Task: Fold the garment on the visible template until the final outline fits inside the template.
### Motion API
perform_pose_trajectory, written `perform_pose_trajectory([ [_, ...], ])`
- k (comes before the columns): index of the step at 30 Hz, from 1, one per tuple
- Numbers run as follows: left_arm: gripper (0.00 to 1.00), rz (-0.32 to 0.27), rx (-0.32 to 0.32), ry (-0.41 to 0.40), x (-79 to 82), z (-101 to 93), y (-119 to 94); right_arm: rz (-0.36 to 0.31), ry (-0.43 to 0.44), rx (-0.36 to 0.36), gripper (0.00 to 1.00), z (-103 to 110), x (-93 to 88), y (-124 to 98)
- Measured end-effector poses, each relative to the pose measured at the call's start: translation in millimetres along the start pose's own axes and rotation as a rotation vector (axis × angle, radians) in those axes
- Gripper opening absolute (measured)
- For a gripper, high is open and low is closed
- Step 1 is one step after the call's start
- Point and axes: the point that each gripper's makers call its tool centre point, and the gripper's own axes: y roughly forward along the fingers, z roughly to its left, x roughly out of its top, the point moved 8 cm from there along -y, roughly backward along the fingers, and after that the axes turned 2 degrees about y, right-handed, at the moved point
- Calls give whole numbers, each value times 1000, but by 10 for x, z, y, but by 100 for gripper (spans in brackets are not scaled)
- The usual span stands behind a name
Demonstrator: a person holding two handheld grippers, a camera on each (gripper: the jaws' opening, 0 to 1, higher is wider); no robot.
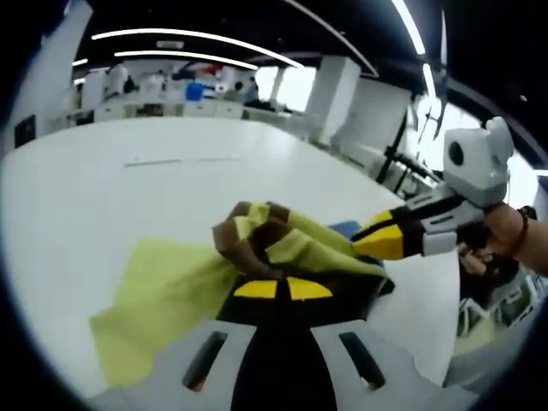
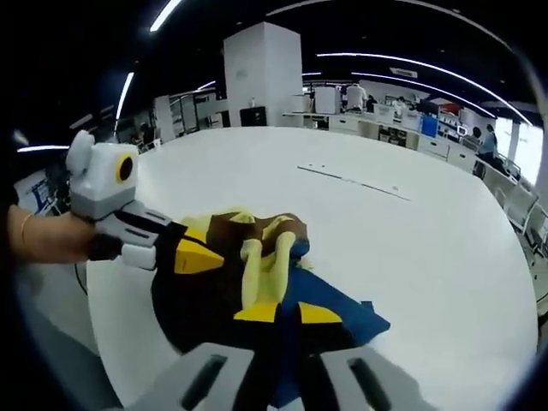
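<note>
The garment (image 1: 282, 248) lies bunched near the edge of the white desk (image 1: 103, 197), a soft heap of yellow-green cloth with brown bands and a black part, partly over a yellow-green sheet (image 1: 158, 300) that is probably the template. In the right gripper view the same garment (image 2: 248, 257) also covers a blue sheet (image 2: 342, 312) lying flat on the desk (image 2: 411, 257).

It looks light and limp: it will sag and drape wherever it is lifted, slide easily on the smooth desk, and will not hold a crease unless pressed flat. It is not fragile. The best holds are likely an edge or corner, such as the brown-banded hem or cuffs, taken at 2 well-separated points so the cloth spreads instead of bunching.

The left claw (image 1: 282, 289) has its yellow tips close together right at the black cloth; it seems to pinch the fabric, though the contact itself is hidden. The right claw (image 2: 287, 313) shows the same: tips nearly meeting with yellow and dark cloth running down between them, apparently clamped on it. Each claw also appears in the other's view, the right one (image 1: 390, 240) at the heap's far side and the left one (image 2: 193, 255) beside the black part.

No containers are in sight.
</note>
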Motion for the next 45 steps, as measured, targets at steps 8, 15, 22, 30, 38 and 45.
perform_pose_trajectory([
  [8, 0, -2, 5, 16, 27, 0, -20, -7, -18, 10, 0, -4, 18, -65],
  [15, 0, -4, 16, 16, 50, 19, -49, -6, -12, 1, 0, -36, 6, -85],
  [22, 0, -16, 29, 30, 132, 71, -168, -44, -34, -57, 0, -141, 110, -199],
  [30, 0, -63, 55, 59, 389, 205, -421, -79, -77, -131, 0, -363, 294, -362],
  [38, 0, -105, 87, 80, 768, 443, -630, -119, -82, -192, 0, -632, 514, -455],
  [45, 0, -156, 66, 111, 1197, 649, -712, -179, -69, -231, 0, -834, 769, -450],
])
